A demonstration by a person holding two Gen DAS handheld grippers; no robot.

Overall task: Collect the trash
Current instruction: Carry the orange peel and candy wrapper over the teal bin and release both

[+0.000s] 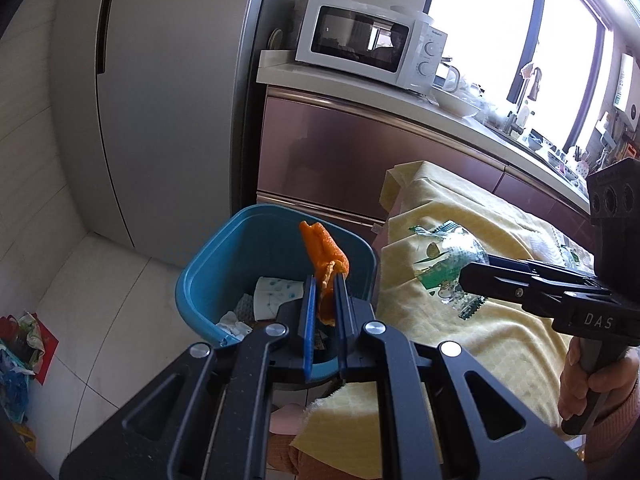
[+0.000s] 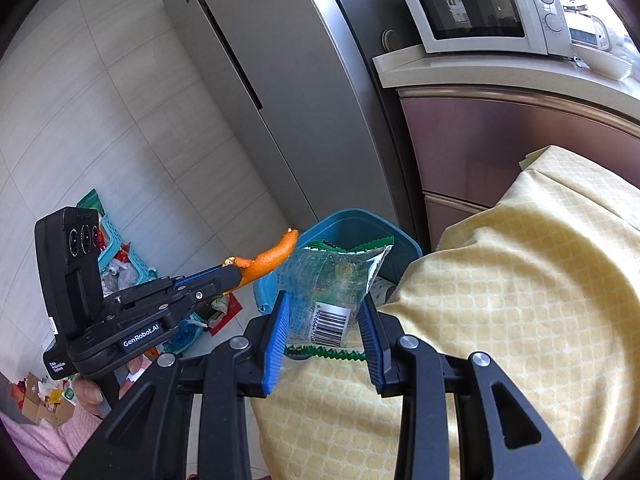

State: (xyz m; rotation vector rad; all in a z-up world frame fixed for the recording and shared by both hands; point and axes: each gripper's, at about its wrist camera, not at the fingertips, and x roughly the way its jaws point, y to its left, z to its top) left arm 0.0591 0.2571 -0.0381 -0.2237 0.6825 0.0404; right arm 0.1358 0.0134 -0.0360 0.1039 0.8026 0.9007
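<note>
Orange peel [image 1: 325, 256] clamped in left gripper [image 1: 325, 280], wrapper [image 2: 332, 280] in right gripper [image 2: 325, 312], above blue bin [image 1: 208, 264] beside yellow-clothed table [image 2: 520, 280].

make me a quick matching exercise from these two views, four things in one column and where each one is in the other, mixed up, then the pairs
Things:
1. orange peel
2. clear snack wrapper
3. blue bin
4. microwave

Places:
A. on the counter beside the fridge
B. on the floor beside the yellow tablecloth
C. pinched in the left tongs
D. held in the right tongs

Pairs: 1-C, 2-D, 3-B, 4-A
</note>
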